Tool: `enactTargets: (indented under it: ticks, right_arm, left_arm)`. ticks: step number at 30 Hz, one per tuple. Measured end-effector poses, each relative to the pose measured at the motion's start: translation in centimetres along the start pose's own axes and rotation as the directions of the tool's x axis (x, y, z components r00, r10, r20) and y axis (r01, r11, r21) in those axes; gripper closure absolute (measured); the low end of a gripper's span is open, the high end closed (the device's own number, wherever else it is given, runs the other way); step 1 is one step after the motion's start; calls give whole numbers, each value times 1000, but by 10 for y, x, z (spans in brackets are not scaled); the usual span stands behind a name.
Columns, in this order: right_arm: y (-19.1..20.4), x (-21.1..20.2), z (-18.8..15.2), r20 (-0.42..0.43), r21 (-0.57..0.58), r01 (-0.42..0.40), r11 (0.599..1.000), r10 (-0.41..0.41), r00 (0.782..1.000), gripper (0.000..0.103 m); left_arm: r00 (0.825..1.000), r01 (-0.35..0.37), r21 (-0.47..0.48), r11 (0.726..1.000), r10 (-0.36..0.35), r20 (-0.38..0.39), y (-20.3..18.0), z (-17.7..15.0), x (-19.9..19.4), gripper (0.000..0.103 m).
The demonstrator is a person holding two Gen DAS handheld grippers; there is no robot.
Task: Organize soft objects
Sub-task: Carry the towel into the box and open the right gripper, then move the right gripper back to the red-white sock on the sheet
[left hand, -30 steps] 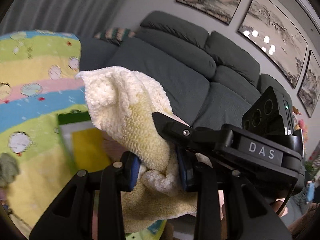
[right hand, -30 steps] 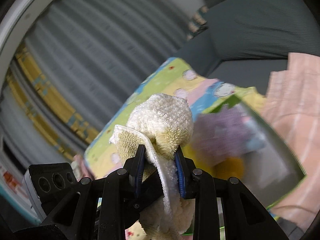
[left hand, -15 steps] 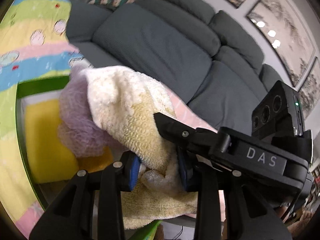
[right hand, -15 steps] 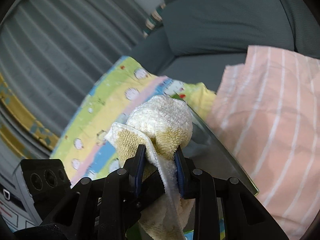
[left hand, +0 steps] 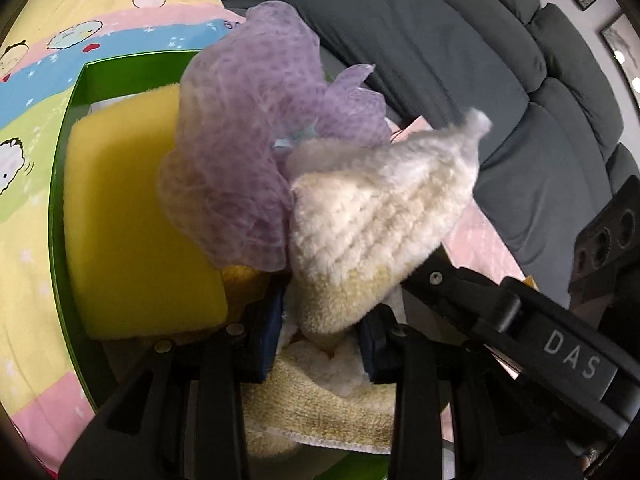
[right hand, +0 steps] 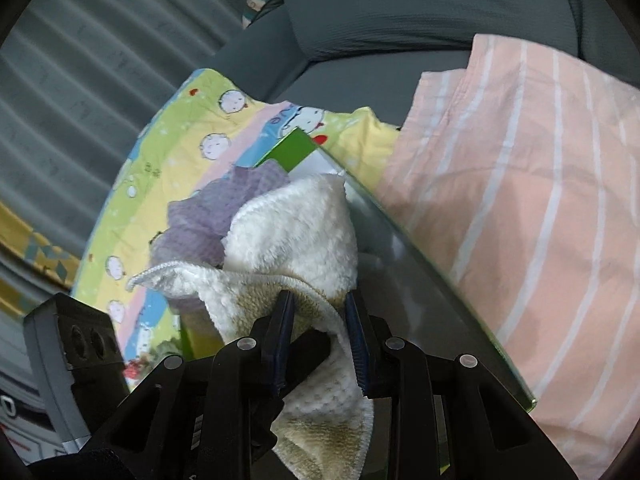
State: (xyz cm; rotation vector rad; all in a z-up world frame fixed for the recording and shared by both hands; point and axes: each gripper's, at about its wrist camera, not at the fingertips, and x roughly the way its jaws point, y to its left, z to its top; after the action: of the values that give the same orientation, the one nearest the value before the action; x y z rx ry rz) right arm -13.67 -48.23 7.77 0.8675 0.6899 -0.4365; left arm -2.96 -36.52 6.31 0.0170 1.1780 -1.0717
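Both grippers hold one cream and yellow fluffy towel (left hand: 372, 220) over a green box (left hand: 60, 168). My left gripper (left hand: 320, 336) is shut on one bunched end of the towel. The right gripper (right hand: 318, 344) is shut on the other end of the towel (right hand: 296, 240), and its black body shows at the lower right of the left wrist view. In the box lie a yellow sponge (left hand: 132, 232) and a purple mesh bath pouf (left hand: 248, 152), which the towel touches. The pouf (right hand: 200, 224) pokes out behind the towel in the right wrist view.
The box (right hand: 296, 152) sits on a cartoon-print sheet (left hand: 36, 92) in green, pink and blue bands. A pink striped cloth (right hand: 540, 208) lies right of the box. A grey sofa (left hand: 460, 72) stands behind, with a grey curtain (right hand: 100, 60) to the left.
Both grippers sank toward the box and tilted downward, carrying the towel with them. The towel now rests against the purple pouf; the sponge and box fill more of the view.
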Motion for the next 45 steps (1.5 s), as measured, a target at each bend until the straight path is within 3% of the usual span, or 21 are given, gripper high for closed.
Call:
enactTargets:
  ticks: [6, 8, 10, 12, 14, 16, 19, 22, 28, 32, 34, 38, 42, 45]
  right_arm:
    - [-2, 1, 0, 5, 8, 30, 1000, -30, 1000, 73]
    - [-1, -1, 0, 9, 12, 34, 999, -34, 999, 73]
    - [0, -7, -1, 24, 2, 40, 999, -40, 999, 72]
    - [3, -14, -2, 45, -7, 52, 999, -52, 998, 61]
    - [5, -26, -3, 86, -9, 38, 999, -37, 996, 38]
    - [7, -39, -4, 128, -3, -4, 1000, 4, 992, 22]
    - [12, -58, -8, 180, 14, -93, 996, 89, 980, 18]
    - [27, -74, -17, 219, -21, -137, 990, 138, 966, 11]
    - [74, -89, -41, 263, -170, -123, 978, 165, 951, 7]
    - [112, -85, -62, 224, -292, -132, 947, 201, 954, 6]
    - [129, -83, -73, 208, -350, -140, 926, 223, 952, 6]
    - [166, -69, -101, 132, -446, -212, 869, 298, 945, 6]
    - [201, -38, -132, -17, -520, -315, 794, 359, 933, 6]
    - [223, -7, -156, -130, -552, -356, 754, 344, 930, 6]
  left_arm:
    - [1000, -17, -3, 1000, 17, 3, -3, 2, -3, 66]
    - [1000, -23, 4, 1000, 23, 13, -4, 0, -6, 55]
    - [999, -42, 25, 999, 41, 25, -10, -5, -13, 52]
    - [998, -54, 26, 998, 53, 41, -14, -8, -24, 49]
    - [997, -39, 21, 999, 38, 72, -16, -11, -41, 44]
    - [994, -36, 20, 999, 34, 101, -16, -17, -58, 36]
    - [984, -45, 9, 999, 42, 171, -12, -29, -94, 24]
    - [969, -67, -18, 998, 69, 235, 2, -41, -126, 21]
    - [912, -158, -128, 979, 195, 362, 36, -76, -187, 20]
    - [850, -266, -229, 936, 340, 403, 69, -111, -221, 20]
    - [818, -303, -290, 908, 404, 410, 90, -132, -238, 19]
    - [750, -364, -431, 826, 535, 390, 137, -171, -263, 19]
    - [715, -346, -564, 750, 600, 360, 185, -206, -275, 19]
    - [701, -343, -639, 688, 641, 314, 214, -225, -277, 19]
